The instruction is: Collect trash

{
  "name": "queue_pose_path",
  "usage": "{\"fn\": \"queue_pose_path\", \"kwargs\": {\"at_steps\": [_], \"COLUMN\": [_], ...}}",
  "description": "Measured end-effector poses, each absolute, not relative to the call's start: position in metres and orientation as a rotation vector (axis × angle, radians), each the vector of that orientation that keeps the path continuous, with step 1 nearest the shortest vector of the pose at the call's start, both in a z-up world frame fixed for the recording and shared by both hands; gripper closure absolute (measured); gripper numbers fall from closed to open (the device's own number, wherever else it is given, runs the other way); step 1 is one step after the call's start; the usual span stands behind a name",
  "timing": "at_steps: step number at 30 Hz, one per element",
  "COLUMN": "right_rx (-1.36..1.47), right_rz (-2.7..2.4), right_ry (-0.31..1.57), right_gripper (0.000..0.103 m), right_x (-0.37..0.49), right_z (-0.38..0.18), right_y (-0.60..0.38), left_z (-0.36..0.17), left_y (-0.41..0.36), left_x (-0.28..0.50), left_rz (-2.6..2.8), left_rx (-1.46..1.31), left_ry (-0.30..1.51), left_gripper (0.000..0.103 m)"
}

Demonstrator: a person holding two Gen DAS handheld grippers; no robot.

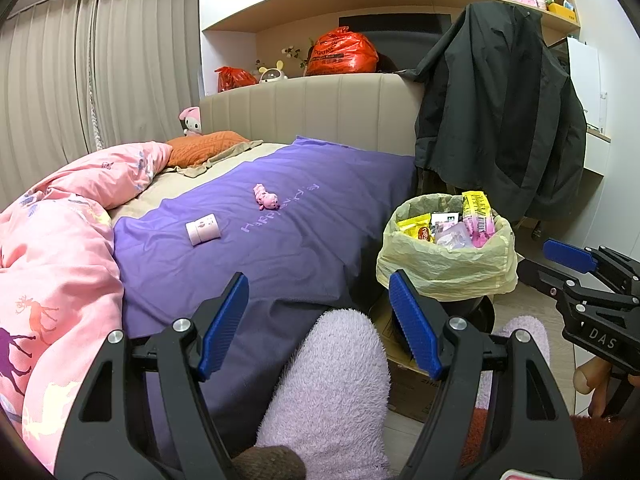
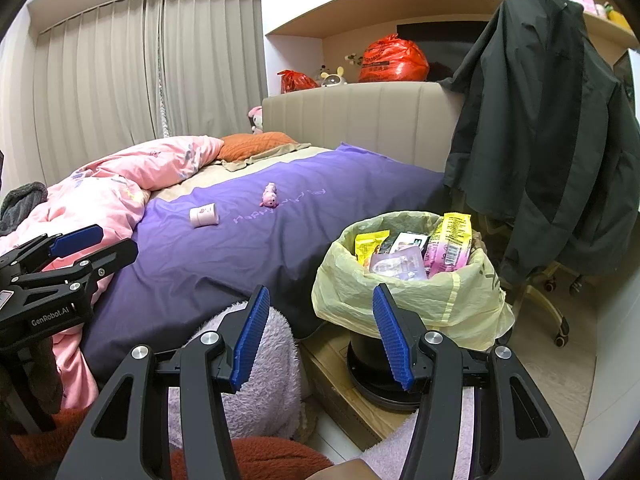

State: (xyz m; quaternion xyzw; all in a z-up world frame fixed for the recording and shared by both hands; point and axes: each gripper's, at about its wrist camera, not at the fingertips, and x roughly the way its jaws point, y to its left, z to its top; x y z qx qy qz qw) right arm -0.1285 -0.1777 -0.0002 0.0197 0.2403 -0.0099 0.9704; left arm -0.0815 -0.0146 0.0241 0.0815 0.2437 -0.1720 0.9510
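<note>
A trash bin lined with a pale yellow bag [image 1: 448,268] [image 2: 408,300] stands on the floor beside the bed, filled with several snack wrappers [image 1: 476,216] [image 2: 448,244]. On the purple sheet [image 1: 280,240] [image 2: 260,240] lie a small pink-white jar [image 1: 203,230] [image 2: 204,216] on its side and a pink toy pig [image 1: 265,196] [image 2: 269,195]. My left gripper [image 1: 320,320] is open and empty over the bed's near edge, left of the bin. My right gripper [image 2: 320,336] is open and empty just in front of the bin.
A pink duvet [image 1: 60,240] is piled on the left of the bed. A black jacket [image 1: 500,108] hangs over a wheeled chair right of the bin. The person's fuzzy lilac knees [image 1: 332,384] sit below the grippers. Red bags [image 1: 342,52] rest on the headboard ledge.
</note>
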Motion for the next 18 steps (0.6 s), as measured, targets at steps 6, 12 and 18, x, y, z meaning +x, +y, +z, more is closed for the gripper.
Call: {"fn": "queue_pose_path", "kwargs": {"at_steps": [6,12,18], "right_rx": [0.039,0.041,0.036], "right_rz": [-0.021,-0.020,-0.020], "right_ry": [0.488,0.488,0.489], "right_gripper": [0.052,0.052,0.052], "right_x": [-0.1289,-0.1288,-0.1292], "right_z": [-0.0002,-0.0002,-0.0006], "right_y": [-0.1776,-0.1769,-0.1756], "left_z": [0.0238,0.0246,0.0260], "left_y": [-0.0142,-0.0154,-0.0151], "left_x": [-0.0812,-0.0813,-0.0808], "left_rz": [-0.351,-0.352,-0.353], "left_rx": [0.166,0.167,0.170], "left_ry": [0.499,0.497,0.491], "left_gripper": [0.034,0.034,0.034]}}
